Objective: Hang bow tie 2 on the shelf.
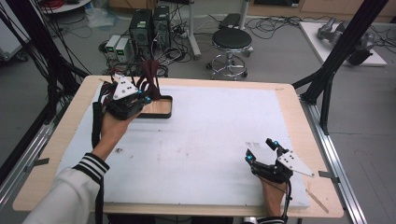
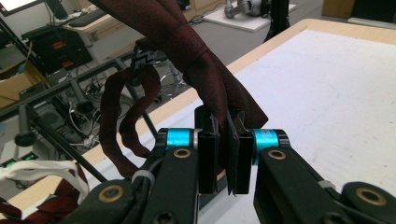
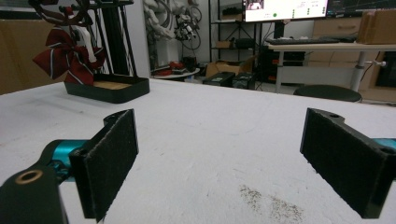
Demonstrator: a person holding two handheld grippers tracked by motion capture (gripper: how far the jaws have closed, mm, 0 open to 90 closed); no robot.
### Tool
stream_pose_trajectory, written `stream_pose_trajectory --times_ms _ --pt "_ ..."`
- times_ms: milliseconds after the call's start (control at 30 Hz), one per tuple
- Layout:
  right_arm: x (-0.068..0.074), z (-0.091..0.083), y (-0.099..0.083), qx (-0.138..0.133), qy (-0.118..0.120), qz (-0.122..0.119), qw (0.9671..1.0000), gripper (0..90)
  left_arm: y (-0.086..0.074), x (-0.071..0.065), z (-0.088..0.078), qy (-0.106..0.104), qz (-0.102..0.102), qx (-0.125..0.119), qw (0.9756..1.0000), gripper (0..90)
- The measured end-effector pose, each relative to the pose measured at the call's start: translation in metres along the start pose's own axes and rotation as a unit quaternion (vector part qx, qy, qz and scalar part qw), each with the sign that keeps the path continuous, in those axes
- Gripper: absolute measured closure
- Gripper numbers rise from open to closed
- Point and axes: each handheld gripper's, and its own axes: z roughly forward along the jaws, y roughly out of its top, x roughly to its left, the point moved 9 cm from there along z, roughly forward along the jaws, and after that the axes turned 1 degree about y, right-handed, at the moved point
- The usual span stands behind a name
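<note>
Pinching a dark red ribbon [image 2: 212,79] above the tray [image 1: 159,112] (far-left corner), the left gripper [image 1: 145,97] grips it; the right gripper [image 1: 261,151] rests open.

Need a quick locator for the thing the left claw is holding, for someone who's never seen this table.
Start at the white mat covering the wooden table, then go to its far left corner, where a shallow black tray with a wooden floor sits. Just above the tray, the left claw is shut on a dark red fabric bow with dangling loops, the one soft, cloth thing on the table.
</note>
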Motion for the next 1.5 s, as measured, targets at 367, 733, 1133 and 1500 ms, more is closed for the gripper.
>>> stream_pose_trajectory --times_ms 367,733,1133,1500 --pt "0.000 0.000 0.000 0.000 0.000 -0.001 1.0000 10.5 0.000 0.012 0.017 0.012 0.004 0.013 0.9998 84.4" --pt "0.000 0.000 0.000 0.000 0.001 0.000 1.0000 10.5 0.008 0.022 0.028 0.018 0.000 0.007 0.9998 84.5" --pt "0.000 0.000 0.000 0.000 0.001 -0.001 1.0000 10.5 -0.001 0.027 0.049 0.019 -0.006 0.021 0.9996 84.5" --pt "0.000 0.000 0.000 0.001 0.002 0.001 1.0000 10.6 -0.005 0.027 0.056 0.019 -0.010 0.027 0.9994 84.4"
